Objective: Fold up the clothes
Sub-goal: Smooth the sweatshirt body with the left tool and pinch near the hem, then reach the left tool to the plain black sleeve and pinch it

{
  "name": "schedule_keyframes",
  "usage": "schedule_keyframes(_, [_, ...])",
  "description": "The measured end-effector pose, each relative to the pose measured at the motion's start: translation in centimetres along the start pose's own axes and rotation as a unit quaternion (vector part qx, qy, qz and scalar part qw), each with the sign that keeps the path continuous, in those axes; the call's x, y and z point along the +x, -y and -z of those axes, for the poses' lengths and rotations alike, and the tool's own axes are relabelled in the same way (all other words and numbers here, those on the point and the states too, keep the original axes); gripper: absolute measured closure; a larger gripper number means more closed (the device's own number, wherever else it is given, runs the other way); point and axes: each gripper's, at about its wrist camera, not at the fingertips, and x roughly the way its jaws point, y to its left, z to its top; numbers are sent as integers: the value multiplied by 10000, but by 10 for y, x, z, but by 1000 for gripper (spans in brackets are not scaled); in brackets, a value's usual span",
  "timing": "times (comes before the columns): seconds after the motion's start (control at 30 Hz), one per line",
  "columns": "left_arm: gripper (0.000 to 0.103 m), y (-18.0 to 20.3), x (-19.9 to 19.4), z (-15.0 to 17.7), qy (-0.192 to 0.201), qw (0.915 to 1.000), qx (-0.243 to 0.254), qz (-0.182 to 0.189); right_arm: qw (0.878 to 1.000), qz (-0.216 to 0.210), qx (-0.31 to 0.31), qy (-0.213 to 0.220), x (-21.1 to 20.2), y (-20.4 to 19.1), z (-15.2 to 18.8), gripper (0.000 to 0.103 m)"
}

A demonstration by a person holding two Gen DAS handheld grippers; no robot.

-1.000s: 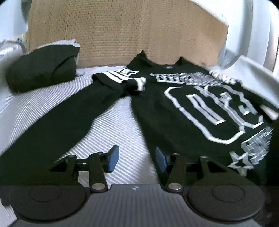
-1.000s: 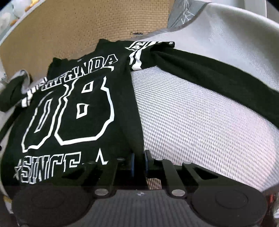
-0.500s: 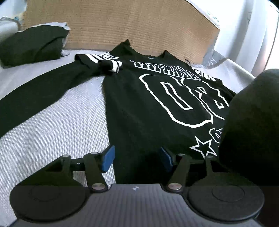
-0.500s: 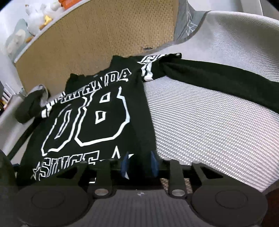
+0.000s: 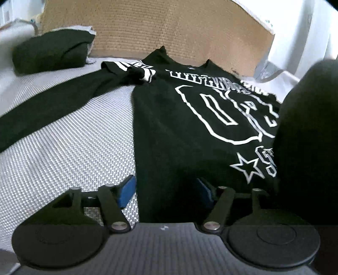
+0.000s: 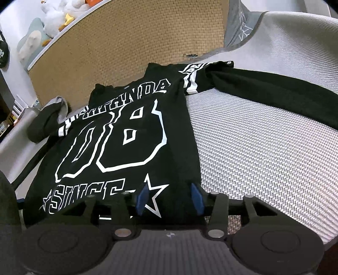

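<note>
Left wrist view, bottom of frame: left gripper (image 5: 165,190) low over the near hem of the black shirt (image 5: 181,131). Blue pads (image 5: 126,188) stand apart and the jaws are closing; the shirt's left side edge lies between them, but the pads don't press on it. Left pad sits over the white woven bed cover (image 5: 69,148), right pad over black fabric.

Right wrist view, bottom centre: right gripper (image 6: 170,200) at the shirt's (image 6: 118,148) hem near its right edge. Jaws are opening, pads (image 6: 196,197) apart, cloth between them with no squeeze visible. White star print just left of the gap, "SINCE" lettering further left.

Mid frame: shirt lies flat, front up, on the bed cover (image 6: 264,158); big outlined "06" in the centre, a line of text above it. Long sleeve (image 6: 274,93) runs out to the right in the right view; its striped shoulder is bunched near the collar. In the left view the other sleeve (image 5: 52,105) runs to the left edge.

Large dark blurred shape (image 5: 310,148) blocks the right side of the left view; can't tell what it is.

Far: folded dark garment (image 5: 50,52) upper left in the left view, against the tan woven headboard (image 5: 169,27). Right view, upper left: plush toys (image 6: 55,14) on top of the headboard (image 6: 126,42).
</note>
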Motion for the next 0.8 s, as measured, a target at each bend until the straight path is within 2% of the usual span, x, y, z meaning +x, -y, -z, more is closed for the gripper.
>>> schedule_keyframes(0.03, [64, 2, 0, 0, 5, 9999, 48, -162, 10000, 6, -27, 0, 0, 0, 0, 54])
schedule_keyframes(0.07, [73, 2, 0, 1, 19, 9997, 49, -229, 10000, 7, -40, -12, 1, 0, 0, 54])
schedule_keyframes(0.1, [79, 1, -1, 2, 34, 9996, 44, -281, 10000, 30, -48, -10, 1, 0, 1, 60])
schedule_keyframes(0.13, [82, 1, -2, 2, 37, 9996, 38, -287, 9999, 129, -75, -24, 0, 0, 1, 73])
schedule_keyframes(0.2, [89, 5, -4, 3, 14, 9992, 162, -353, 9991, 401, -76, -92, -1, 0, 2, 90])
schedule_keyframes(0.23, [89, 7, -4, 3, -2, 9990, 202, -400, 9990, 424, -19, -148, -2, 2, 2, 91])
schedule_keyframes(0.33, [90, 11, -5, 2, -52, 9983, 269, -513, 9983, 503, 98, -289, -7, 5, 4, 91])
schedule_keyframes(0.5, [87, 9, -10, 1, -147, 9983, 227, -521, 9979, 591, -77, -236, -10, 3, 7, 91])
schedule_keyframes(0.57, [86, 5, -16, 0, -159, 9985, 196, -477, 9980, 618, -73, -105, -12, 2, 7, 89])
schedule_keyframes(0.67, [86, -1, -30, -3, -79, 9987, 168, -472, 9966, 813, -128, 48, -12, 0, 6, 79])
schedule_keyframes(0.73, [85, -8, -39, -6, 32, 9981, 118, -597, 9964, 827, -173, 52, -9, 0, 5, 78])
schedule_keyframes(0.8, [81, -17, -46, -9, 141, 9971, -2, -750, 9970, 759, -161, 81, -7, 2, 6, 77])
